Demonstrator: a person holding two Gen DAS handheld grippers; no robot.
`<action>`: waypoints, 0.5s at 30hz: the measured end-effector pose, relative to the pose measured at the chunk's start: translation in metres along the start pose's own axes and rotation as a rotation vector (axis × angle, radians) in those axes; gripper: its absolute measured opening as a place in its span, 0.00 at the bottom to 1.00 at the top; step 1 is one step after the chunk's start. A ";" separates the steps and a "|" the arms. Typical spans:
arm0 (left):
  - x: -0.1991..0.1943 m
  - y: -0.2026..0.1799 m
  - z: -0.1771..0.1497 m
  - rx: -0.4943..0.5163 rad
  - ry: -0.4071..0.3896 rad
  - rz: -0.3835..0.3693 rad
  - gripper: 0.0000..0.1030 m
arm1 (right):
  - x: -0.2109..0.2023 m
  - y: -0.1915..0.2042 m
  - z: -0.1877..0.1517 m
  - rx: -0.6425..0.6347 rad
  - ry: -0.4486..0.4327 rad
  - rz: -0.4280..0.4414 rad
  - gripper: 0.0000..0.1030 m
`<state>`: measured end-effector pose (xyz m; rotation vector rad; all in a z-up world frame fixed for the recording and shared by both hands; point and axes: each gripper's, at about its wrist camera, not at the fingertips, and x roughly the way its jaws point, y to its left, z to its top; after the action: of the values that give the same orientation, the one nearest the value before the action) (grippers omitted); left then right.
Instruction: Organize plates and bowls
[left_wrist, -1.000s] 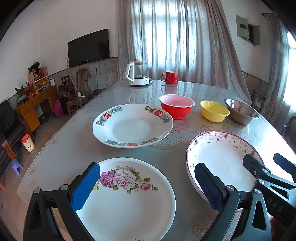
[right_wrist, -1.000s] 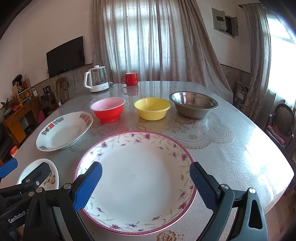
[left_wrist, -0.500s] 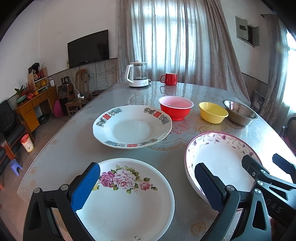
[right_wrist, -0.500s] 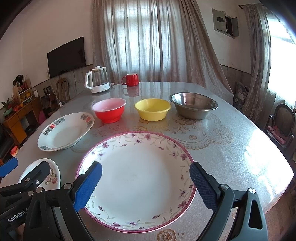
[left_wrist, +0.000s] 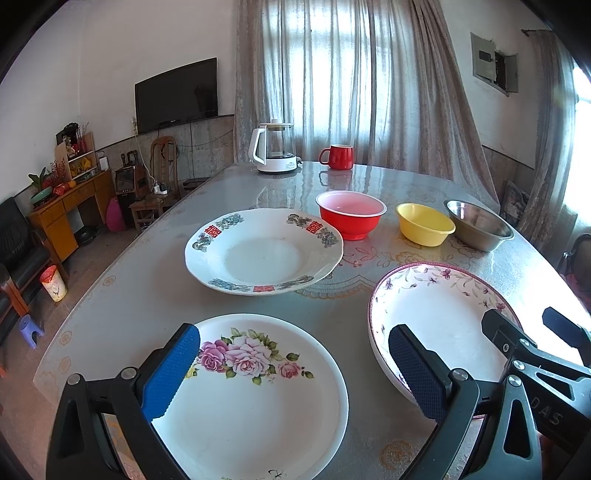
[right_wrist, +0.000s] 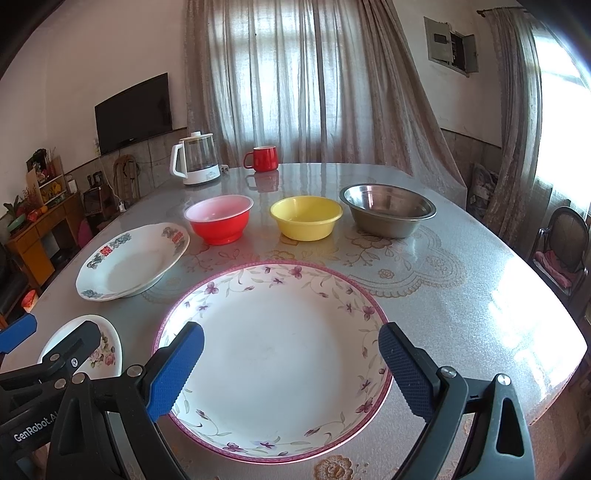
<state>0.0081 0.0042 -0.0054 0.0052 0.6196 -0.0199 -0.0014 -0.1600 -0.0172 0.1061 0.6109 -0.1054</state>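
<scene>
Three plates lie on the table. A rose-pattern plate (left_wrist: 255, 398) lies under my open, empty left gripper (left_wrist: 293, 363). A large purple-rimmed plate (right_wrist: 275, 354) lies under my open, empty right gripper (right_wrist: 291, 363); it shows at the right in the left wrist view (left_wrist: 439, 314). A white plate with red characters (left_wrist: 262, 251) sits further back left. Behind stand a red bowl (right_wrist: 219, 218), a yellow bowl (right_wrist: 306, 217) and a steel bowl (right_wrist: 388, 208) in a row.
A glass kettle (left_wrist: 273, 151) and a red mug (left_wrist: 338, 157) stand at the table's far end. The table edge (right_wrist: 554, 373) curves close on the right, with a chair (right_wrist: 561, 251) beyond. Furniture lines the left wall.
Both grippers have drifted very slightly; the plates and bowls have not moved.
</scene>
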 end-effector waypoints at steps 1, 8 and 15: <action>0.000 0.000 0.000 0.000 0.001 -0.001 1.00 | 0.000 0.000 0.000 0.000 0.000 0.000 0.95; 0.001 -0.001 -0.001 0.001 0.003 -0.004 1.00 | 0.000 0.000 -0.001 0.000 0.001 0.002 0.95; 0.004 -0.004 0.000 0.007 0.005 -0.016 1.00 | 0.001 0.000 -0.001 0.001 0.006 0.001 0.95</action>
<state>0.0111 0.0005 -0.0073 0.0070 0.6243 -0.0379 -0.0009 -0.1603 -0.0185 0.1072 0.6169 -0.1047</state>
